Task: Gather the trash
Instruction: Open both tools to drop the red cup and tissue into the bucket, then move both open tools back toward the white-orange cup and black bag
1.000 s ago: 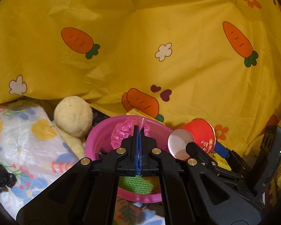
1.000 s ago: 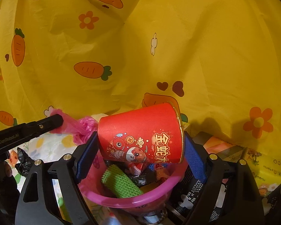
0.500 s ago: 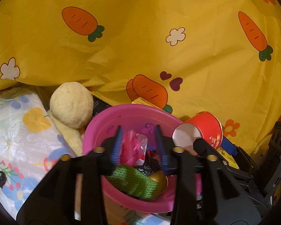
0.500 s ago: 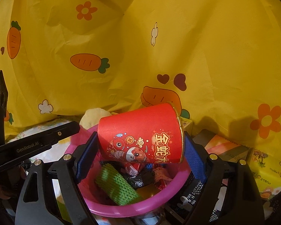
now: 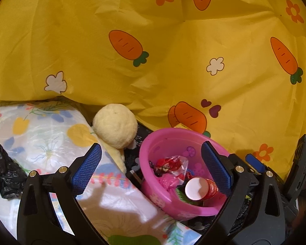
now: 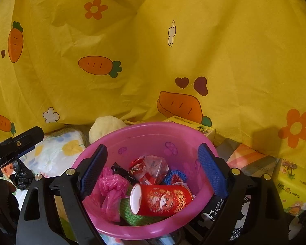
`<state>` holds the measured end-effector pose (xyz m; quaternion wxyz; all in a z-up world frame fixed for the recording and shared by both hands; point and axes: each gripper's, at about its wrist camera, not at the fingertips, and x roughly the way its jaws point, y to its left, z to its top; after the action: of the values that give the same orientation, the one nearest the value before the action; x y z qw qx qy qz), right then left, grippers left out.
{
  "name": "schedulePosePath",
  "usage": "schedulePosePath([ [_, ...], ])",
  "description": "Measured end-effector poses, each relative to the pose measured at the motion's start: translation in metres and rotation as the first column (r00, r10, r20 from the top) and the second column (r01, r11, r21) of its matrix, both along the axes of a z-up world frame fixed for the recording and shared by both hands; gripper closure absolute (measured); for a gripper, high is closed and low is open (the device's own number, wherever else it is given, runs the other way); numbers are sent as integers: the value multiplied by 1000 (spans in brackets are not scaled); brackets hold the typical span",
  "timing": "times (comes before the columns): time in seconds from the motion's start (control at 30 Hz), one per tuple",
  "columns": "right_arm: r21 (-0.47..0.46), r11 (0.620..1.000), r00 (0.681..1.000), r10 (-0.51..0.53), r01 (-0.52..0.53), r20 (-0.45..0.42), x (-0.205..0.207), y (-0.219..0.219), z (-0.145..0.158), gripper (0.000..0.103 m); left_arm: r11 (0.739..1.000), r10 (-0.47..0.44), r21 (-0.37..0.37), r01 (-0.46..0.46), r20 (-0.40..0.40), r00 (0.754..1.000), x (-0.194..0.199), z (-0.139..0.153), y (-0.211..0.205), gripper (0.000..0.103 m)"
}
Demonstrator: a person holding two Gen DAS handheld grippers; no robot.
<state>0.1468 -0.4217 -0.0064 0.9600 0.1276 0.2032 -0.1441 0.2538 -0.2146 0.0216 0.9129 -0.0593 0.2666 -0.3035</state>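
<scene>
My left gripper (image 5: 151,166) is hanging spread wide with nothing in it, over the flowery white bag (image 5: 49,140) and the pink basin (image 6: 144,231). My right gripper (image 6: 153,168) is gaping empty too, right above that basin, where the red paper cup (image 6: 163,200) with gold Chinese writing is lying on its side among a pink plastic bag (image 6: 110,189) and wrappers. Off to the right a yellow tissue pack (image 6: 295,187) is showing "Plus", and black packaging (image 6: 236,226) underneath is reading "SUSTA".
</scene>
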Motion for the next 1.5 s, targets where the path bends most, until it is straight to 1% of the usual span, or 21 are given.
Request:
schedulePosePath([
  [0.1, -16, 1000, 1000, -9, 9, -2, -5, 7, 2, 16, 1000, 27, 7, -27, 8, 1000, -6, -1, 11, 7],
  [0.23, -47, 999, 1000, -20, 20, 0, -15, 20, 3, 16, 997, 64, 40, -65, 30, 997, -18, -3, 25, 7],
  [0.37, -51, 999, 1000, -4, 4, -2, -24, 34, 1, 16, 993, 105, 54, -106, 31, 994, -29, -7, 42, 7],
  [0.53, -51, 998, 1000, 22, -22, -3, -31, 54, 1, 16, 981, 171, 84, -174, 46, 984, -41, -10, 67, 7],
  [0.7, -53, 996, 998, 68, -68, 6, -34, 78, 5, 16, 958, 253, 121, -259, 63, 966, -50, -12, 100, 7],
  [0.83, -49, 993, 994, 109, -109, 5, -33, 100, 4, 16, 941, 300, 145, -307, 72, 951, -57, -14, 124, 7],
  [1.1, -48, 980, 981, 192, -192, -16, -26, 145, 2, 16, 913, 373, 150, -379, 69, 925, -69, -16, 171, 7],
  [1.33, -52, 962, 963, 268, -269, -32, -15, 185, 3, 16, 886, 432, 158, -436, 63, 900, -73, -19, 210, 7],
  [1.5, -46, 939, 939, 336, -340, -73, 7, 215, 0, 16, 859, 483, 163, -485, 53, 874, -70, -21, 241, 7],
])
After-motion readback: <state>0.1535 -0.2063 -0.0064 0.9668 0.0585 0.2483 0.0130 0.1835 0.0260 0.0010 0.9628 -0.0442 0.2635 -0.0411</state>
